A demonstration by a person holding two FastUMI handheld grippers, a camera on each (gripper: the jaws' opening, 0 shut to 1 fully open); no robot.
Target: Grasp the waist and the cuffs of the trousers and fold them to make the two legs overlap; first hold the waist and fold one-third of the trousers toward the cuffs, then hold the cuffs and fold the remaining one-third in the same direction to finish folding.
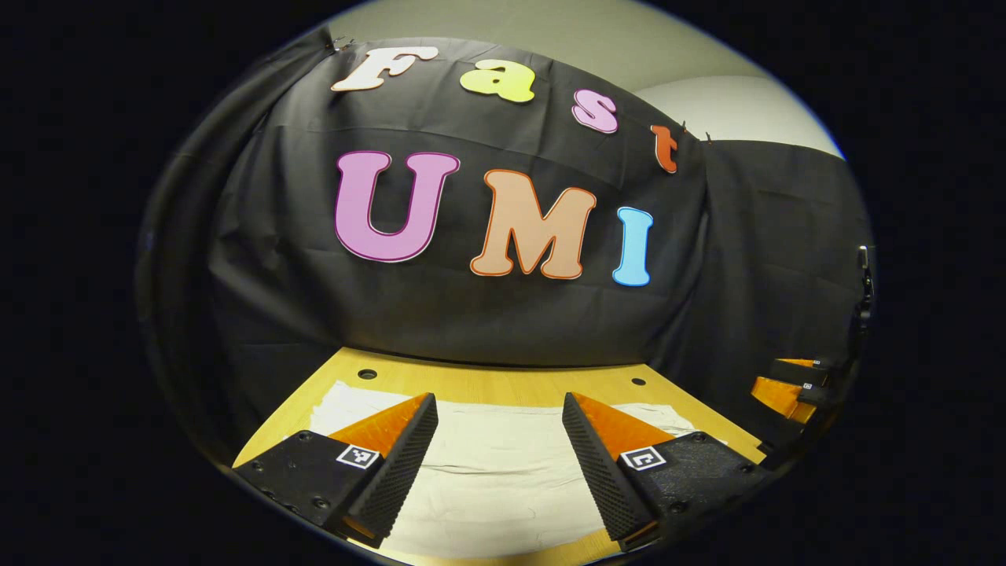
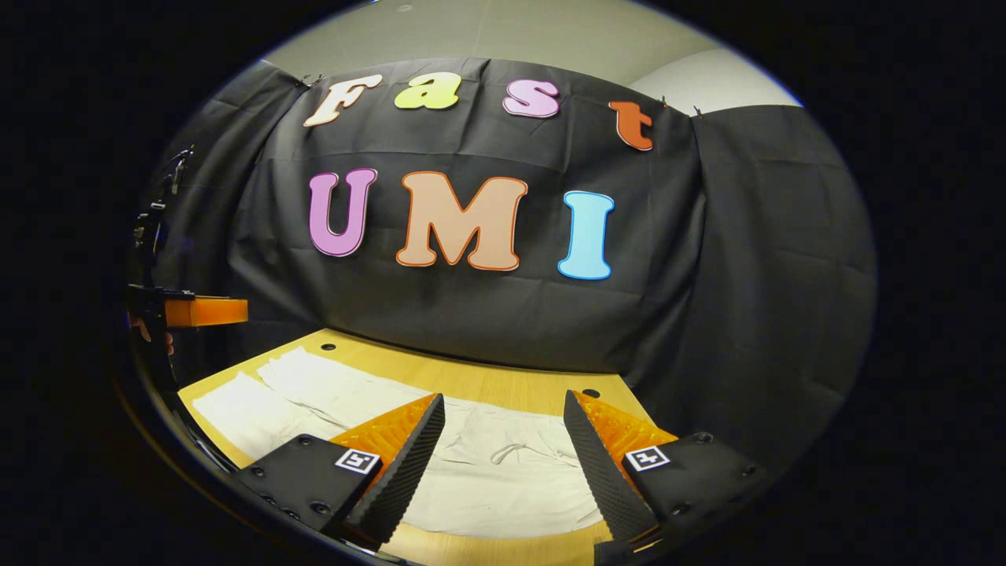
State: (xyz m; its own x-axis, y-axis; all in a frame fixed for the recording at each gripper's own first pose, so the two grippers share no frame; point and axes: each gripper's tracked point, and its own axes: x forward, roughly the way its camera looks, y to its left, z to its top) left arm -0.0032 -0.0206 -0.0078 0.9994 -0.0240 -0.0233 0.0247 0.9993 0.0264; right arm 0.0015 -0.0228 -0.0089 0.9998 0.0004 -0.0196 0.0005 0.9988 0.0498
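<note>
My left gripper (image 1: 499, 440) hovers over the white trousers (image 1: 503, 479), fingers spread wide and holding nothing. My right gripper (image 2: 503, 444) hangs likewise over the waist end with its drawstring (image 2: 523, 454), also wide apart and empty. The trousers lie flat along the wooden table (image 2: 503, 385), legs reaching far left. Black cloth (image 2: 487, 314) walls the far side.

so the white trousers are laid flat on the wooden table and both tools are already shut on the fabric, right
Not quite. The white trousers do lie flat on the wooden table, but both tools are open above the fabric, gripping nothing. The left gripper view shows the left tool with jaws apart, and the right gripper view shows the same for the right tool.
</note>
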